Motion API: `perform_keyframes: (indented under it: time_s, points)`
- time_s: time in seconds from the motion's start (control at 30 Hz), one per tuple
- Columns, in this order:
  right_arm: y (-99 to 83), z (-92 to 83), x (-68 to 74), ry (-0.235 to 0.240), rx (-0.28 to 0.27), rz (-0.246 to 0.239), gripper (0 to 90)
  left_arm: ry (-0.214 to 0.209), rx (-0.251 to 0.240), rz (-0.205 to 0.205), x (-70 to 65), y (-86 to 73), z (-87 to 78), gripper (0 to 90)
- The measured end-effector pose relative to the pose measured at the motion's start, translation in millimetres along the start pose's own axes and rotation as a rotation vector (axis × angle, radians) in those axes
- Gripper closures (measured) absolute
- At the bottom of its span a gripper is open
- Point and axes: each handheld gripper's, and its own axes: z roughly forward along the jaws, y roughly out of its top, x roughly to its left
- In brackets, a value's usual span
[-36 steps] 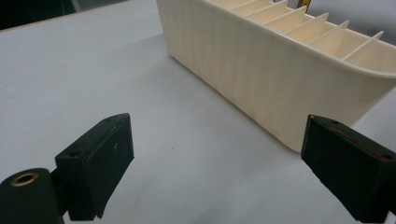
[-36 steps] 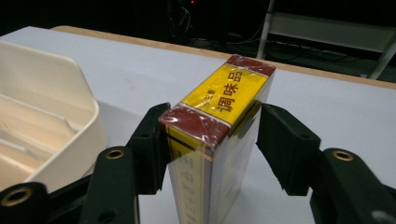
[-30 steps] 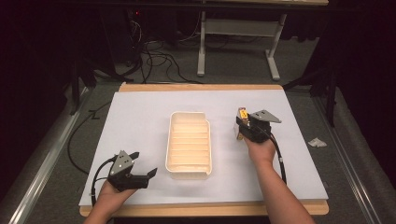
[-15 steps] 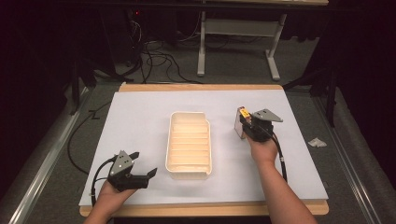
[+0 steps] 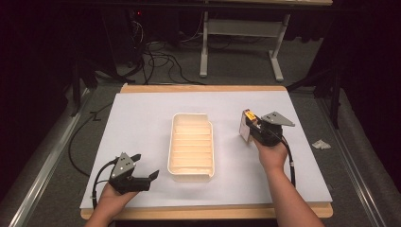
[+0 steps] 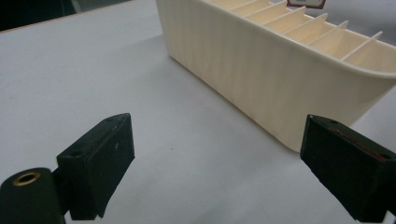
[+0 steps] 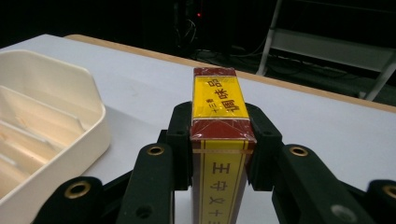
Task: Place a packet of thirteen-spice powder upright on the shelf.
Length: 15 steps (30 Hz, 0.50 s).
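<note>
Right hand-held gripper (image 7: 219, 154) clamped on red-and-yellow box (image 7: 218, 140) (Chinese characters, unreadable); left hand-held gripper (image 6: 224, 163) wide open, empty.

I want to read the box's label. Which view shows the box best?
The right gripper view: the red and yellow box sits close, clamped in the right gripper. The high view shows it small; the left gripper view catches a corner.

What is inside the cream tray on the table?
The cream tray holds nothing visible: just its own thin dividers forming empty slots. The left gripper view looks across its near wall, which covers the slot bottoms there.
</note>
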Motion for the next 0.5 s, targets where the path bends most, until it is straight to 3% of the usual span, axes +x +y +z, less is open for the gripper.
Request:
perform_keyframes:
  time_s: [0.27, 0.5]
  points:
    - [-4.3, -17.0, 4.4, 0.025, -0.041, -0.001, 68.9, 0.002, 0.000, 0.005, 0.1, -0.3, 0.1, 10.4]
    - [-10.3, -36.6, 7.4, 0.035, -0.097, 0.003, 68.9, 0.000, -0.015, -0.015, -0.3, 1.2, -0.5, 10.4]
